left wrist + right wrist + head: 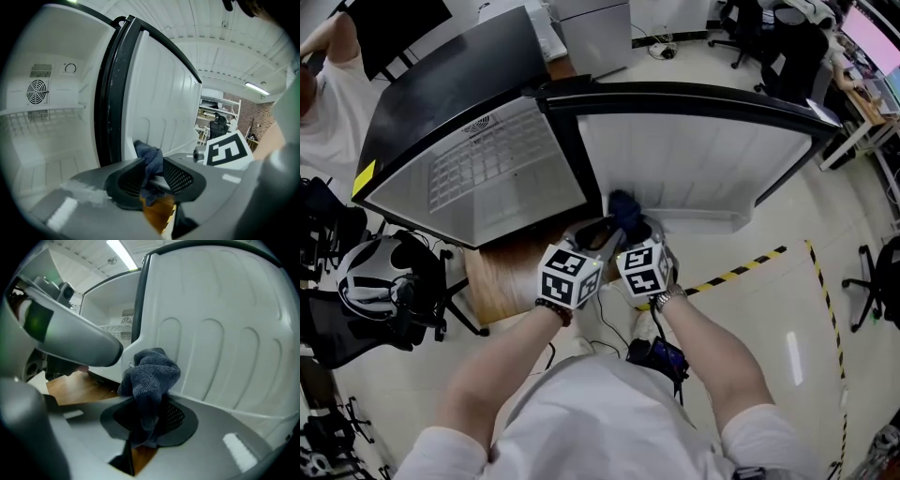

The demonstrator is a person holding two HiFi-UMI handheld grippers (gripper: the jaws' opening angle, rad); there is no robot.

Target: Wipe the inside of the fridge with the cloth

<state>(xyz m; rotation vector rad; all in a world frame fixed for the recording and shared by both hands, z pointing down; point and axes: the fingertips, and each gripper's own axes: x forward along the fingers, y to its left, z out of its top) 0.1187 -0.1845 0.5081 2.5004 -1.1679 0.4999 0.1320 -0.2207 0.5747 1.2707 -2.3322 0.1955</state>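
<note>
Cloth (pixel 150 373) sat bunched btwn both tools: left hand-held gripper (pixel 598 232) & right hand-held gripper (pixel 639 232) each clamped on it, wad up against the lower door (pixel 694 159). Fridge (pixel 478 169) cavity lay fwd & left of the cloth, left hand-held gripper nearer, so next swing prob. needed to go leftward.

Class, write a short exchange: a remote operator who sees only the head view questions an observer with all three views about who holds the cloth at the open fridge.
Operator: My head view doesn't show the jaws clearly. Is the right gripper on the cloth?
Observer: Yes, the right gripper view shows its jaws clamped on it, a bunch standing above them.
Operator: And the left gripper?
Observer: Its own view shows the same cloth pinched between its jaws too, beside the fridge door.
</note>
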